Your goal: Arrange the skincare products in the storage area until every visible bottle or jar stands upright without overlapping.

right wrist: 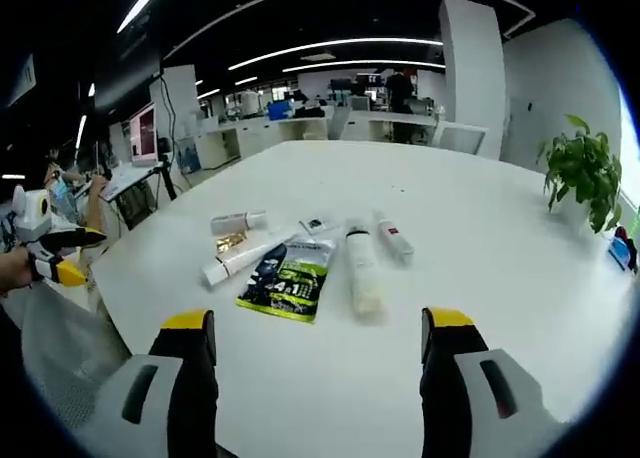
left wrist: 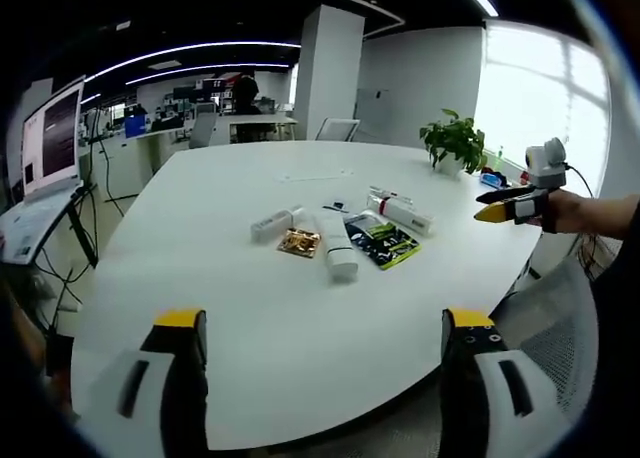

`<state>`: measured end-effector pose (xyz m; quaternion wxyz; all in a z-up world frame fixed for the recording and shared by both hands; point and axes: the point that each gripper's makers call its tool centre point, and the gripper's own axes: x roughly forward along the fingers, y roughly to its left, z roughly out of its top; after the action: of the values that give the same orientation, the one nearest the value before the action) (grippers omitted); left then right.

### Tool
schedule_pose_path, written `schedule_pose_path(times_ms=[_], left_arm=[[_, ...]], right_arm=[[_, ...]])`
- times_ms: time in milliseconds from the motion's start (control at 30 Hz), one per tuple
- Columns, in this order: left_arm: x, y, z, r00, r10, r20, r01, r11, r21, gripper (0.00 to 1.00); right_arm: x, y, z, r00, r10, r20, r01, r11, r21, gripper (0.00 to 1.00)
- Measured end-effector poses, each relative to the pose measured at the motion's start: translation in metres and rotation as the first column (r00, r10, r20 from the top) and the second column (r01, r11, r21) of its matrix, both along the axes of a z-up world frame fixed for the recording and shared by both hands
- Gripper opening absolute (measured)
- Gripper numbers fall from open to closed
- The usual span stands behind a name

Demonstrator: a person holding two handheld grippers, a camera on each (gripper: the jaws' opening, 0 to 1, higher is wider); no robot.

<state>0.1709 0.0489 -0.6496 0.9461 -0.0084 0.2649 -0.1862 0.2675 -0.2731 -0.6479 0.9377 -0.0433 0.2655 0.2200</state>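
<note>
Several skincare items lie flat in a cluster on the white round table (left wrist: pixel 230 308). There is a long white tube (left wrist: pixel 336 246) (right wrist: pixel 361 268), a short white tube (left wrist: pixel 275 224) (right wrist: pixel 237 222), a gold packet (left wrist: pixel 299 242) (right wrist: pixel 232 242), a dark green sachet (left wrist: pixel 381 241) (right wrist: pixel 288 276) and a white tube with a red label (left wrist: pixel 405 215) (right wrist: pixel 393 237). Another long white tube (right wrist: pixel 245 258) lies beside the sachet. My left gripper (left wrist: pixel 325 320) (right wrist: pixel 58 258) hangs open over the near table edge, well short of the items. My right gripper (right wrist: pixel 315 320) (left wrist: pixel 512 204) is open too, holding nothing, off the table's side.
A potted plant (left wrist: pixel 455 140) (right wrist: pixel 585 168) stands at the table's far edge. A monitor on a stand (left wrist: pixel 50 138) is off to one side, and a mesh chair (left wrist: pixel 560 318) sits close by the table edge. Desks and a white column (left wrist: pixel 325 73) fill the background.
</note>
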Motion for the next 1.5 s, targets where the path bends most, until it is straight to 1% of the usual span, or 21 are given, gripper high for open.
schedule_pose_path(times_ms=[100, 233, 567, 667, 767, 833, 867, 933, 1067, 1167, 1300, 1367, 1433, 1467, 1500], left_arm=[[0.000, 0.000, 0.000, 1.000, 0.000, -0.002, 0.000, 1.000, 0.002, 0.90], [0.000, 0.001, -0.001, 1.000, 0.005, -0.006, -0.005, 1.000, 0.004, 0.90], [0.000, 0.000, -0.001, 1.000, 0.008, -0.010, -0.008, 1.000, 0.002, 0.91], [0.000, 0.000, -0.001, 1.000, 0.009, -0.011, -0.009, 1.000, 0.000, 0.91], [0.000, 0.000, -0.002, 1.000, 0.012, -0.013, -0.012, 1.000, 0.003, 0.91], [0.000, 0.001, -0.002, 1.000, 0.013, -0.013, -0.013, 1.000, 0.006, 0.91], [0.000, 0.001, -0.003, 1.000, 0.014, -0.015, -0.014, 1.000, 0.008, 0.90], [0.000, 0.001, -0.003, 1.000, 0.014, -0.017, -0.014, 1.000, 0.008, 0.91], [0.001, 0.002, -0.005, 1.000, 0.010, -0.025, -0.010, 1.000, 0.014, 0.91], [0.001, 0.002, -0.007, 0.999, 0.005, -0.032, -0.005, 1.000, 0.018, 0.91], [0.001, 0.002, -0.007, 0.999, 0.007, -0.038, -0.006, 1.000, 0.018, 0.91], [0.001, 0.002, -0.007, 0.999, 0.009, -0.040, -0.008, 1.000, 0.018, 0.91], [0.002, 0.002, -0.008, 0.999, 0.010, -0.043, -0.009, 1.000, 0.017, 0.91], [0.001, 0.002, -0.009, 0.999, 0.010, -0.048, -0.009, 1.000, 0.018, 0.91], [0.001, 0.002, -0.009, 0.999, 0.009, -0.049, -0.008, 1.000, 0.020, 0.90]], right_arm=[[0.007, 0.000, -0.004, 1.000, 0.016, -0.008, -0.016, 1.000, -0.020, 0.83], [0.015, 0.002, -0.009, 0.999, 0.034, -0.031, -0.035, 0.999, -0.027, 0.80], [0.041, 0.000, -0.017, 0.996, 0.061, -0.060, -0.066, 0.995, -0.078, 0.77], [0.051, -0.002, -0.021, 0.994, 0.067, -0.087, -0.075, 0.993, -0.091, 0.76], [0.056, 0.001, -0.023, 0.992, 0.077, -0.102, -0.087, 0.992, -0.096, 0.74], [0.058, 0.002, -0.032, 0.985, 0.089, -0.149, -0.107, 0.987, -0.120, 0.72], [0.057, 0.000, -0.038, 0.976, 0.093, -0.197, -0.123, 0.982, -0.144, 0.70], [0.067, 0.004, -0.043, 0.977, 0.103, -0.187, -0.130, 0.982, -0.136, 0.67], [0.076, 0.004, -0.049, 0.970, 0.108, -0.218, -0.141, 0.980, -0.143, 0.66], [0.088, 0.003, -0.055, 0.967, 0.114, -0.226, -0.151, 0.977, -0.153, 0.66], [0.097, 0.003, -0.064, 0.953, 0.123, -0.276, -0.174, 0.970, -0.169, 0.63], [0.101, 0.005, -0.066, 0.953, 0.123, -0.279, -0.174, 0.970, -0.168, 0.62], [0.109, 0.004, -0.073, 0.948, 0.121, -0.294, -0.175, 0.971, -0.165, 0.60], [0.103, 0.008, -0.074, 0.945, 0.117, -0.306, -0.174, 0.970, -0.169, 0.59], [0.103, 0.009, -0.075, 0.944, 0.117, -0.310, -0.176, 0.969, -0.171, 0.59]])
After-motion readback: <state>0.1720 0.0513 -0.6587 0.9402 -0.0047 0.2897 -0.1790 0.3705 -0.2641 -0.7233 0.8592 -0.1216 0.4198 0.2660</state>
